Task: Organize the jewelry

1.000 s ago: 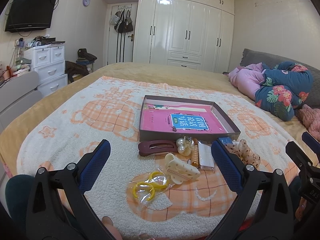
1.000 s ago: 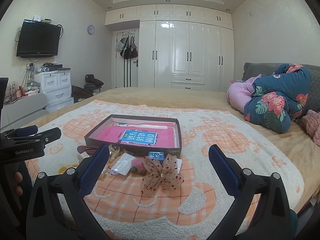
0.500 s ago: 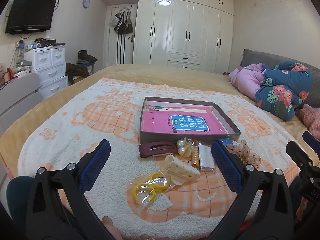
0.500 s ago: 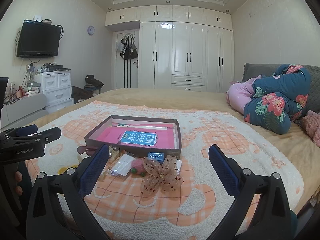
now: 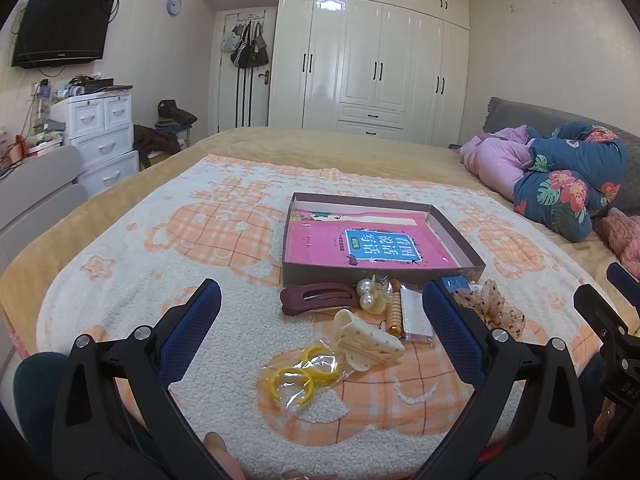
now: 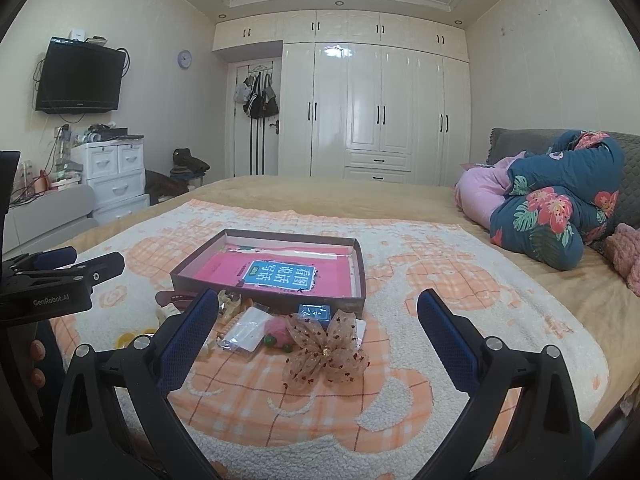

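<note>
A shallow brown box (image 5: pixel 460 240) (image 6: pixel 360 268) with a pink book inside lies on the bed blanket. In front of it sits a pile of accessories: a maroon hair clip (image 5: pixel 318 298), pearl pieces (image 5: pixel 366 294), a cream claw clip (image 5: pixel 366 344), yellow rings in a clear bag (image 5: pixel 298 374), a small clear packet (image 5: pixel 416 316) (image 6: pixel 246 330) and a sheer dotted bow (image 5: pixel 496 310) (image 6: pixel 324 350). My left gripper (image 5: pixel 320 332) hangs open just before the pile, holding nothing. My right gripper (image 6: pixel 318 336) is open too, framing the bow.
The orange-and-white blanket (image 5: pixel 180 248) covers a tan bed. Rolled pink and floral quilts (image 5: pixel 560 184) (image 6: pixel 552 208) lie at the right. White drawers (image 5: pixel 104 136) and a wall TV (image 5: pixel 60 26) stand at the left, wardrobes (image 6: pixel 376 108) at the back.
Both views have shifted only slightly; the pile and box sit a touch lower and closer. Neither gripper has changed its opening.
</note>
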The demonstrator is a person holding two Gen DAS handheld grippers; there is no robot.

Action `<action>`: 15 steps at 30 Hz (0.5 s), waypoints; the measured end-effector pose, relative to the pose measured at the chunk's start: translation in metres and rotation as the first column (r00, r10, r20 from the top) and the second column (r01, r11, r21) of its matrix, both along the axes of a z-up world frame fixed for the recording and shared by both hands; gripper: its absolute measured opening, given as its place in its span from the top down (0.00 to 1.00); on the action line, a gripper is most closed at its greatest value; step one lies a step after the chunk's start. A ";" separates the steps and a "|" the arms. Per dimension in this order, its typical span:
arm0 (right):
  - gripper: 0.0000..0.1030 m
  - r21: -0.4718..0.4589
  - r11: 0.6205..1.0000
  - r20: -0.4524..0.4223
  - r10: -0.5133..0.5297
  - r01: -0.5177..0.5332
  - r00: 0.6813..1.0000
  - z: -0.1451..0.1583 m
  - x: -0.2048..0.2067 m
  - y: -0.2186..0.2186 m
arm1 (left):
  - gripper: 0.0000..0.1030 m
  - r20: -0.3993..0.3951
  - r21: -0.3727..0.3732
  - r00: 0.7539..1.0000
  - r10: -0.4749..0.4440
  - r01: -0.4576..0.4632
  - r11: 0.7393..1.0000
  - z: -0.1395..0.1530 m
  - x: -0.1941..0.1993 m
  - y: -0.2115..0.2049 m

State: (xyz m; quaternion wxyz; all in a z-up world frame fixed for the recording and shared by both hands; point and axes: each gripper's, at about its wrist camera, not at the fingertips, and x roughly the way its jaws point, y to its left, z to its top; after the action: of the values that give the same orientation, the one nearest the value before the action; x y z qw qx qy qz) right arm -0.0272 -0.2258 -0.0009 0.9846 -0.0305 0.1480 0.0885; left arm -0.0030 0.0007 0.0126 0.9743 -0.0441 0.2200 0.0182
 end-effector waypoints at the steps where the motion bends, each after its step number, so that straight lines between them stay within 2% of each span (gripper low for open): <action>1: 0.06 0.000 1.000 0.000 0.001 -0.001 1.000 0.000 0.000 0.000 | 0.10 0.001 0.000 1.000 0.001 -0.001 1.000 0.000 0.000 0.000; 15: 0.06 -0.015 0.999 -0.013 0.032 -0.032 0.999 -0.002 -0.001 0.009 | 0.10 0.003 -0.011 1.000 0.017 -0.017 1.000 -0.003 -0.001 0.010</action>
State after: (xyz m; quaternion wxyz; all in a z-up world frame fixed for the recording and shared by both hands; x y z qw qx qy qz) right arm -0.0277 -0.2164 -0.0027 0.9818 -0.0398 0.1545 0.1031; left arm -0.0036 0.0102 0.0098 0.9742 -0.0513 0.2183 0.0250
